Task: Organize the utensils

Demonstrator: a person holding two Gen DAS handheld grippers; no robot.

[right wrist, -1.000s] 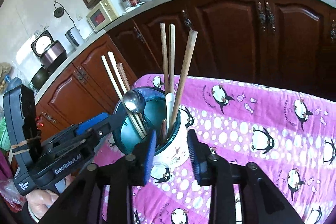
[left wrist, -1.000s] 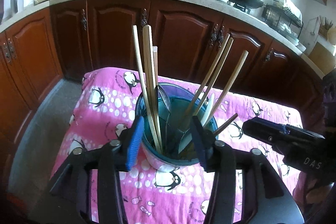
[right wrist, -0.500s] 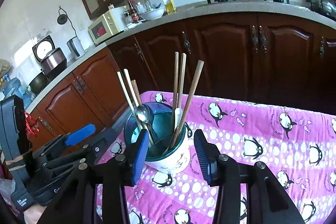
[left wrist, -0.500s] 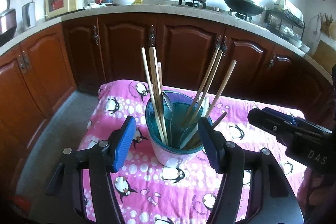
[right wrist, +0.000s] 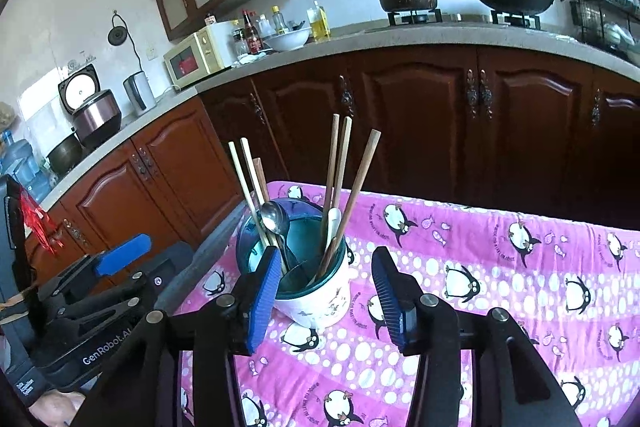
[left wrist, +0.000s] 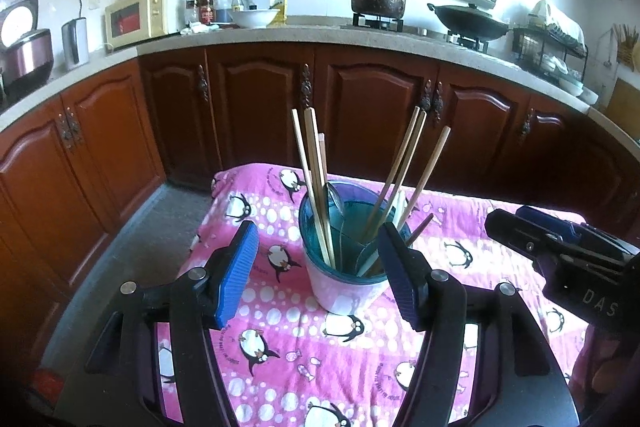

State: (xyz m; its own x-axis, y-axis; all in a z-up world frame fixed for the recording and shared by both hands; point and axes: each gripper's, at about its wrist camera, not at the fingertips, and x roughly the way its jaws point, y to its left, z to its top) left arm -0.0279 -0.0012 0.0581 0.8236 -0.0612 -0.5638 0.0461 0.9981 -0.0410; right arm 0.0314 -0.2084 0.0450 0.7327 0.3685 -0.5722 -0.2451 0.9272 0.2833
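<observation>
Dark wooden cabinets run under a grey counter behind my table's pink penguin cloth. On that cloth, towards its left end, stands the utensil holder — white outside, teal inside — bristling with wooden chopsticks, a metal spoon and a white spoon. My left gripper is spread wide and empty; my right gripper is opening — neither touches the holder.

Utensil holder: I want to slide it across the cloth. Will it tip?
Possibly. The utensil holder is tall and narrow, with long chopsticks leaning outward. The soft tablecloth may drag its base, so push low.
</observation>
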